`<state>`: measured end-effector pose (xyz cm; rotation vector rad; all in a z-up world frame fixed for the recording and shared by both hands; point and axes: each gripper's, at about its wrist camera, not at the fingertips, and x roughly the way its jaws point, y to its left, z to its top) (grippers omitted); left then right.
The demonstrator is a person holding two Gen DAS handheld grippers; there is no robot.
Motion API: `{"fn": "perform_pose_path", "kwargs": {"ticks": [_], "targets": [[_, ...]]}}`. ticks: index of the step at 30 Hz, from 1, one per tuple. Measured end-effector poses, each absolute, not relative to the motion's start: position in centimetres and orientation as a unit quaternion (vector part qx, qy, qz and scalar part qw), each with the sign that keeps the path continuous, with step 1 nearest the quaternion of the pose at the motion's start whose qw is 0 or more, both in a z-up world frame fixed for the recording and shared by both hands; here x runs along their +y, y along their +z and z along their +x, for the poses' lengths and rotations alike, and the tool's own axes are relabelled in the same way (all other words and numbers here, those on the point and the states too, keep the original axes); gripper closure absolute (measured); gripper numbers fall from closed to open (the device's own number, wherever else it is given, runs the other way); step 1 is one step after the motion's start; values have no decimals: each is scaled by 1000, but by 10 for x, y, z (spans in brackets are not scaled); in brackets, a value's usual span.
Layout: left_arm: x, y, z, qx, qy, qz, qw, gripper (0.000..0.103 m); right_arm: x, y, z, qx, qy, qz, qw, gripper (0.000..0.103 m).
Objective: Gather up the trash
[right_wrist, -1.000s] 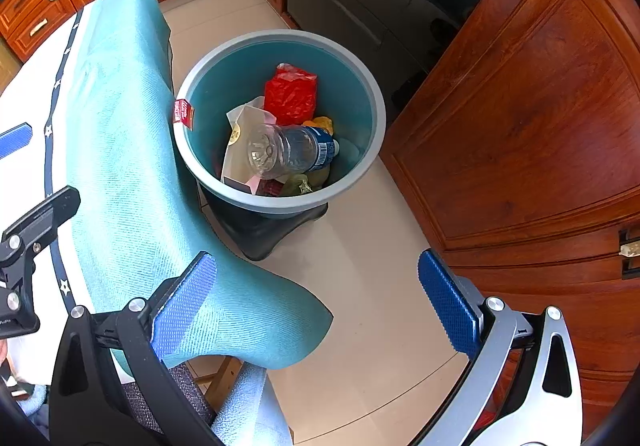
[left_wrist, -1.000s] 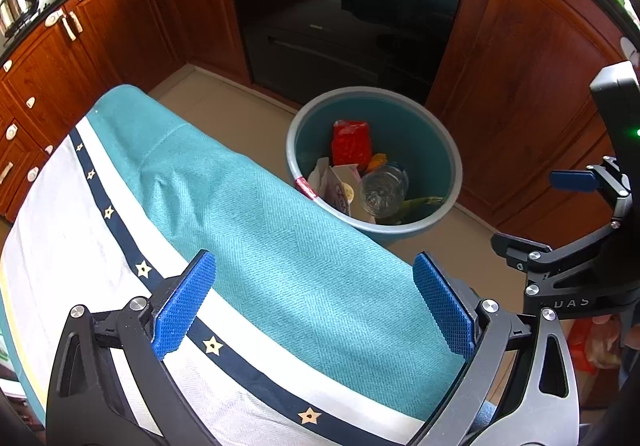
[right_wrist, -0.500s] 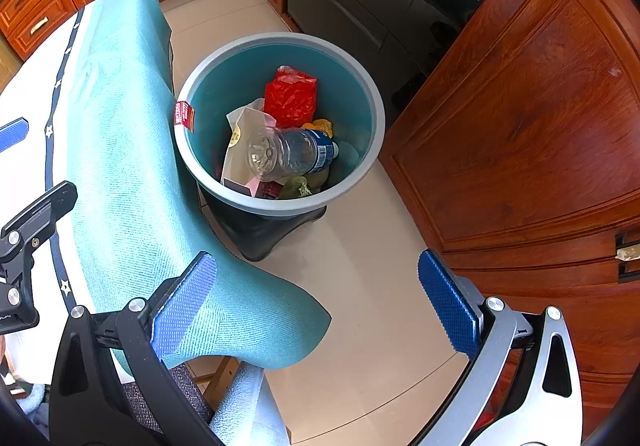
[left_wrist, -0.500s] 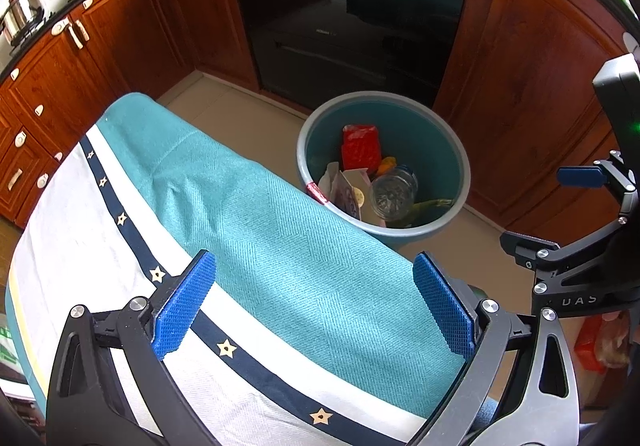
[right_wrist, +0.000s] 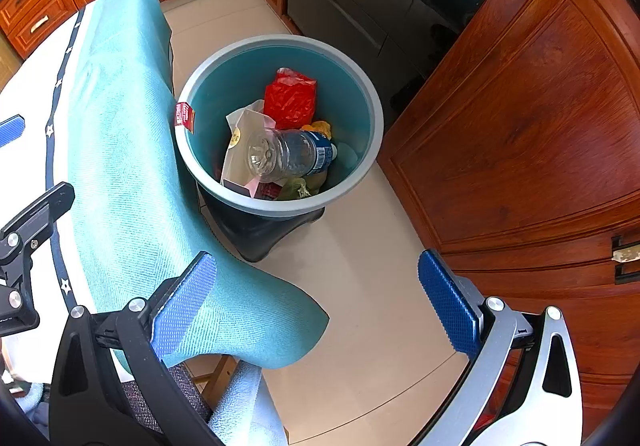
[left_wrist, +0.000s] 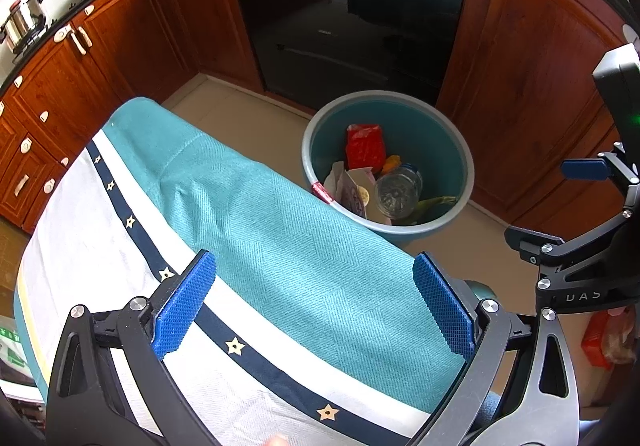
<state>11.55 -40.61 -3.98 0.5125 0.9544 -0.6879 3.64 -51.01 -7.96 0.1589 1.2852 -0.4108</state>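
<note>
A round teal bin (left_wrist: 452, 144) (right_wrist: 360, 98) stands on the floor beside the table. Inside lie a red wrapper (left_wrist: 365, 146) (right_wrist: 291, 98), a clear plastic bottle (left_wrist: 398, 192) (right_wrist: 288, 154), a white carton (right_wrist: 240, 142) and other scraps. A small red packet (right_wrist: 184, 116) hangs on the bin's near rim. My left gripper (left_wrist: 312, 310) is open and empty above the teal tablecloth (left_wrist: 280, 238). My right gripper (right_wrist: 316, 306) is open and empty over the table corner and floor, short of the bin.
Wooden cabinets (left_wrist: 120, 42) and a black oven (left_wrist: 348, 18) line the far side. A cabinet door (right_wrist: 520, 118) stands right of the bin. The tablecloth hangs over the table edge (right_wrist: 132, 174). Beige floor (right_wrist: 372, 298) lies below.
The left gripper has drawn back and up, so the bin and table look farther away. The right gripper has barely moved. Both stay open.
</note>
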Motion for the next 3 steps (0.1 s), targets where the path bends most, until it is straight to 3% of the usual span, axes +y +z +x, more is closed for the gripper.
{"fn": "perform_pose_path", "kwargs": {"ticks": [3], "targets": [[-405,-40,116,447,-319,239,801,4,-510,-79,36,594,-191,73,778,6]]}}
